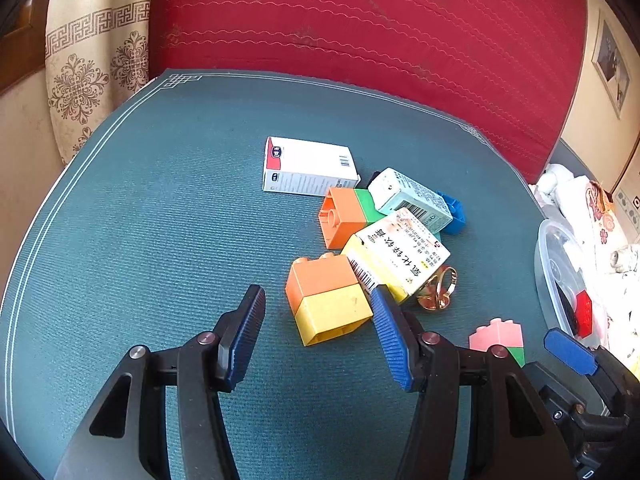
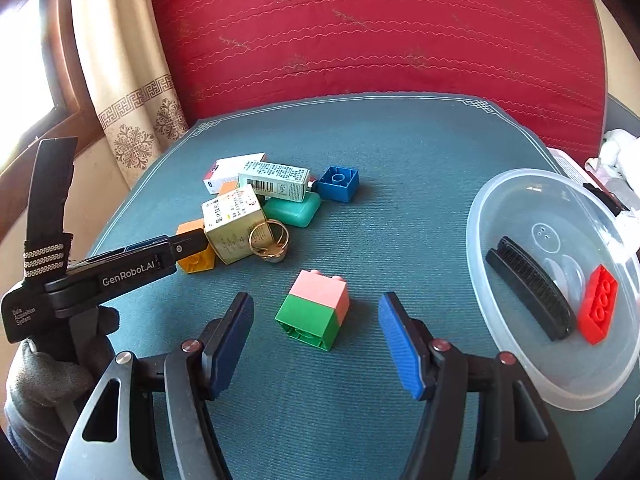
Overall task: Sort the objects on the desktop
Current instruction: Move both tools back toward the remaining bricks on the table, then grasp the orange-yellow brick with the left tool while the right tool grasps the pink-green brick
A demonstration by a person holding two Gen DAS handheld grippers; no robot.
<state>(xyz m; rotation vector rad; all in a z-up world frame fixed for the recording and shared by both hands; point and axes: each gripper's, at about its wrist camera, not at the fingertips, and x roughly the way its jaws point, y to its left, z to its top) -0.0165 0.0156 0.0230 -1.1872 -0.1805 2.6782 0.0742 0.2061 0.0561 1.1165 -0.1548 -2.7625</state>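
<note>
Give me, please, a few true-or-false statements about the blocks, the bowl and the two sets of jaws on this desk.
1. The pink-and-green block lies between the open jaws of the right gripper. True.
2. The clear bowl holds a blue brick. False: it holds a red brick and a black comb.
3. The left gripper is clamped on the white box. False: its jaws are open by the orange-and-yellow block.
4. A gold ring lies beside the pile. True.

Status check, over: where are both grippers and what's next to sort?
Left gripper open, at the orange-yellow block. Right gripper open, lined up on pink-green block, not touching. Clear bowl holds comb and red brick. Nothing blocking.
</note>
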